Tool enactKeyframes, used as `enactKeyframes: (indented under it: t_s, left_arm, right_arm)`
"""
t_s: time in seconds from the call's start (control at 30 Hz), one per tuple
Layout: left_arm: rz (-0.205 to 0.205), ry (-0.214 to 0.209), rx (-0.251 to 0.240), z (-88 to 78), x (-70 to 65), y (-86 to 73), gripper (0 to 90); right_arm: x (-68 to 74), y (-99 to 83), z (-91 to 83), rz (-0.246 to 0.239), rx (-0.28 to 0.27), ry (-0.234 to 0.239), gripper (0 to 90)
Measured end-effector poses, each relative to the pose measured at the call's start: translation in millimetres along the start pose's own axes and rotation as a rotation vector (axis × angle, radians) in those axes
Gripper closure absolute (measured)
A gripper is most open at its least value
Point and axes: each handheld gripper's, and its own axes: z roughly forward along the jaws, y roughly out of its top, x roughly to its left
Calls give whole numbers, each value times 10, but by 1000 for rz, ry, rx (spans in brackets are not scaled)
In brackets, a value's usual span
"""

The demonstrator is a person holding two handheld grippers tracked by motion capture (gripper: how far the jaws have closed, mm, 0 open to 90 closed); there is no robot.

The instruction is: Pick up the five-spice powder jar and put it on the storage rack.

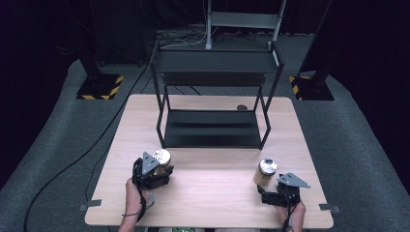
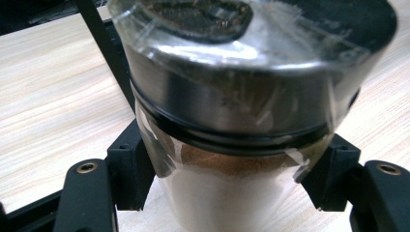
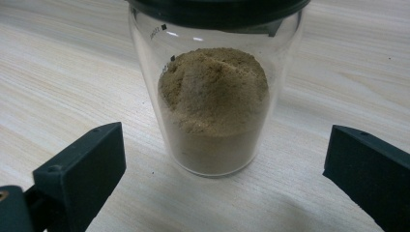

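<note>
While my left gripper [image 1: 162, 170] clamps one jar [image 2: 241, 121] near the table's [image 1: 212, 193] front-left, my right gripper [image 1: 269, 189] gapes around the other jar [image 3: 215, 96]; closing comes next, I judge.

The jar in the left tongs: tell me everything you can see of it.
The jar is a clear glass cylinder with a shiny metal lid and a dark ring beneath it; clear film or tape wraps the lid. Pale powder fills the lower part, browner at its top. It stands upright at the near left of the wooden table, in front of the black shelf rack. The left tongs are shut on its glass body, one black pad on each side. Whether its base rests on the table cannot be told.
</note>
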Motion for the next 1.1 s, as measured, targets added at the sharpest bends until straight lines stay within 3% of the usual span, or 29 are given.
enactKeyframes:
  t_s: [1.1]
  left_arm:
    - [48,-43,19,224,39,223,312]
  right_arm:
    - [-9,-1,-2,3,0,3,0]
